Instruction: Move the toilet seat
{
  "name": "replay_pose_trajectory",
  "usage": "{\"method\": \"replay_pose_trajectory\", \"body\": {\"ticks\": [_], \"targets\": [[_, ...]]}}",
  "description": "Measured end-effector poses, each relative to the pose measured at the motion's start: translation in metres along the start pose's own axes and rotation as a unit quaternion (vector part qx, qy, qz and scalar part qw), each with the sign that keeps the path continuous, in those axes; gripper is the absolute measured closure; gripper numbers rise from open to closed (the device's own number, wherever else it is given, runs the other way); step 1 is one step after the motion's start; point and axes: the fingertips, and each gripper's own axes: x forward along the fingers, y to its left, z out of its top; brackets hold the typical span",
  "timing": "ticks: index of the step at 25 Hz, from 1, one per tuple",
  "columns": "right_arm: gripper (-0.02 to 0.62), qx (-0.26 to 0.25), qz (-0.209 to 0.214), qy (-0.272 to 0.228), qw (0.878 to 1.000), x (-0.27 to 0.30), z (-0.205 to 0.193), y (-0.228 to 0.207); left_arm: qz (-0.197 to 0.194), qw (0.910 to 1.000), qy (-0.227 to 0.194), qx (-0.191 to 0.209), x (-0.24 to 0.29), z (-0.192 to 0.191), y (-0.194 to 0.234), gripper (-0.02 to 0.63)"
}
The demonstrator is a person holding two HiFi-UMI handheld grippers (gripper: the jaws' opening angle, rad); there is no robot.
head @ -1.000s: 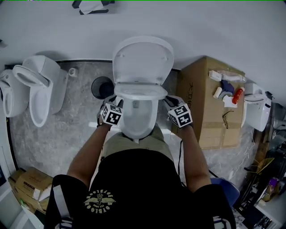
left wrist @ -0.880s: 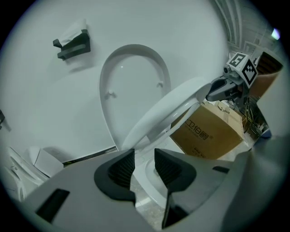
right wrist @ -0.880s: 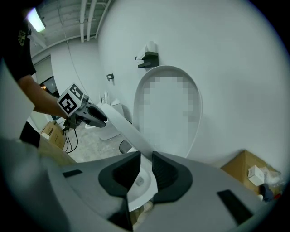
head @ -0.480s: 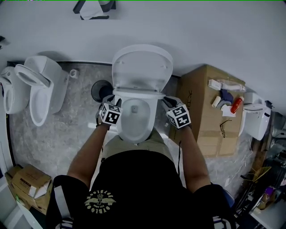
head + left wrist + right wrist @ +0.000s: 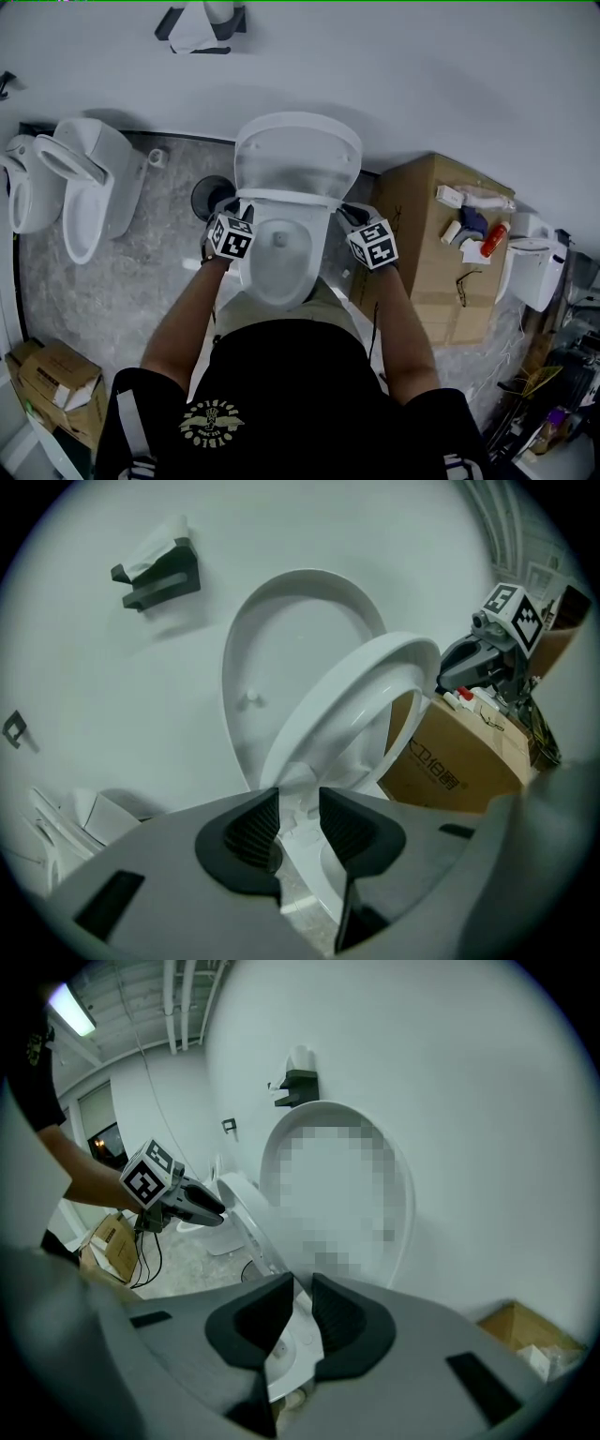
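The swing is midway: the seat (image 5: 361, 696) stands half raised off the bowl's (image 5: 279, 258) rim, short of the lid (image 5: 281, 630), with the left gripper (image 5: 300, 822) pinching its left edge, jaws half apart, and the right gripper (image 5: 302, 1302), jaws just narrowed, pinching its right edge, so next both should probably turn together about the back hinge.

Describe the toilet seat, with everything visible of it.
The toilet seat is a glossy white oval ring, plastic by its look. It stands tilted part-way up, between the bowl below and the lid, which leans upright against the wall. The left gripper grips one side of its rim and the right gripper the other. The right jaws have just been closing with the rim between them.
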Motion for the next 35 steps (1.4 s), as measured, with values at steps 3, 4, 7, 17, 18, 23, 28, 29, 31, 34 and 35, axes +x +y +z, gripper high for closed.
{"method": "replay_pose_trajectory", "body": {"ticks": [3,4,7,17,18,23,28,29,31,34,35], "targets": [[0.517,0.001,0.005,-0.004,1.000,0.005,0.007,-0.010,0.006,1.0000,-0.002,-0.001,0.006,0.009,0.005,0.459],[0.517,0.002,0.008,-0.005,1.000,0.007,0.009,-0.013,0.007,1.0000,-0.002,-0.003,0.008,0.012,0.007,0.459],[0.519,-0.003,0.011,-0.002,1.000,0.012,0.014,-0.021,0.011,0.9999,0.000,-0.009,0.014,0.018,0.011,0.459],[0.528,-0.039,0.010,0.016,0.999,0.032,0.034,-0.049,0.024,0.9996,0.004,-0.012,0.035,0.042,0.029,0.465],[0.528,-0.038,0.009,0.015,0.999,0.035,0.036,-0.052,0.024,0.9996,0.005,-0.011,0.037,0.044,0.031,0.463],[0.528,-0.028,0.004,0.005,1.000,0.039,0.042,-0.060,0.027,0.9992,0.017,-0.024,0.043,0.053,0.036,0.468],[0.526,-0.032,-0.009,0.001,0.999,0.035,0.039,-0.056,0.011,0.9996,0.009,-0.026,0.039,0.050,0.030,0.454],[0.526,-0.030,-0.014,-0.001,0.999,0.033,0.040,-0.055,0.009,0.9997,0.004,-0.024,0.036,0.050,0.029,0.437],[0.526,-0.024,-0.026,-0.014,0.999,0.024,0.043,-0.053,0.010,0.9997,-0.007,-0.023,0.028,0.053,0.028,0.425],[0.526,-0.015,-0.041,-0.042,0.998,0.003,0.054,-0.046,0.016,0.9989,-0.036,-0.025,0.008,0.063,0.028,0.426],[0.528,-0.013,-0.047,-0.054,0.997,-0.006,0.059,-0.044,0.019,0.9981,-0.053,-0.026,-0.002,0.069,0.028,0.431]]}}
